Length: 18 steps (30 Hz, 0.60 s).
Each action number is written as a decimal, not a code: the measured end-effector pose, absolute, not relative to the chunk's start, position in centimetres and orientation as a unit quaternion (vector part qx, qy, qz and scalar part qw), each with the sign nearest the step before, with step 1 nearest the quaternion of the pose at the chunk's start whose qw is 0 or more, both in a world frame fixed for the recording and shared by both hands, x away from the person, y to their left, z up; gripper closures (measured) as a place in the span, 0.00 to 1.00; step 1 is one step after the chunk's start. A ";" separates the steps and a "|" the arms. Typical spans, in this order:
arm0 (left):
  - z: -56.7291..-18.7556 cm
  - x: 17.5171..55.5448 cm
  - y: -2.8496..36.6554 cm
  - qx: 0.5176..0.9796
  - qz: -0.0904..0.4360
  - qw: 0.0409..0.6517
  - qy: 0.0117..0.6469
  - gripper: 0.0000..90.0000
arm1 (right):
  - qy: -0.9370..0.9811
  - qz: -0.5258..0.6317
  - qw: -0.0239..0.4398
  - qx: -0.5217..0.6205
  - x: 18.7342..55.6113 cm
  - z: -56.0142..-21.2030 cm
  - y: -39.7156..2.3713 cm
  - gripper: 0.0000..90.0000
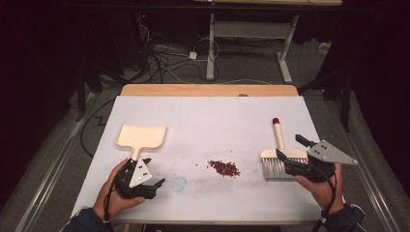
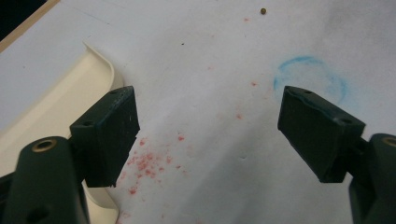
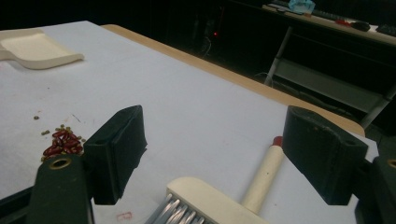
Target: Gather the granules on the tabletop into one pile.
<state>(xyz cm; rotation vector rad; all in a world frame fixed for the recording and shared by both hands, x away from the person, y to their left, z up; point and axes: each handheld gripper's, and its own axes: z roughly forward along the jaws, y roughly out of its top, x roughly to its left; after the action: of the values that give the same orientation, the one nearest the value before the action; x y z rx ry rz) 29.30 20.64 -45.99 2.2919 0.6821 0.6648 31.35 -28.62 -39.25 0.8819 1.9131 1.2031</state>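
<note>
Brush (image 1: pixel 276 162) lies flat on the white table (image 1: pixel 217 121), on the person's right side. Its cream handle (image 1: pixel 279 137) points away from the person and has a red tip. Its grey hairs point back toward the person.

The right claw (image 1: pixel 291 150) is right at the brush. Its two black jaws stand wide apart. In the right gripper view the brush head (image 3: pixel 210 200) sits low between the jaws, and the pads (image 3: pixel 119 149) do not press on it. The claw holds nothing.

A small pile of red beans (image 1: pixel 224 167) lies in the middle of the table, near the brush but not touching it.

The left claw (image 1: pixel 153 173) is on the other side, just beside the handle of a cream dustpan (image 1: pixel 141 137). Its jaws are wide apart too, with bare table between them. One pad (image 2: pixel 109 133) is right next to the dustpan's edge; I cannot tell if it touches. A faint blue ring (image 1: pixel 180 184) is drawn on the table near this claw.
</note>
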 end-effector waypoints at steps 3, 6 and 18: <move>-46.0 29.3 20.6 0.874 0.253 0.324 0.258 0.22 | 0.741 0.463 0.352 0.335 30.8 -39.9 -28.4 0.25; -46.0 29.3 20.5 0.874 0.252 0.324 0.258 0.22 | 0.747 0.457 0.357 0.325 30.3 -40.5 -28.2 0.25; -46.2 29.3 20.2 0.878 0.250 0.322 0.253 0.22 | 0.768 0.440 0.357 0.299 28.7 -43.1 -27.4 0.24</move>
<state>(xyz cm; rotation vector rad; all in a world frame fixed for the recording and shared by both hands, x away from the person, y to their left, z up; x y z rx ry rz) 29.32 20.22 -46.20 2.3046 0.6641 0.6559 28.69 -27.36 -43.14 0.7725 1.9821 1.1363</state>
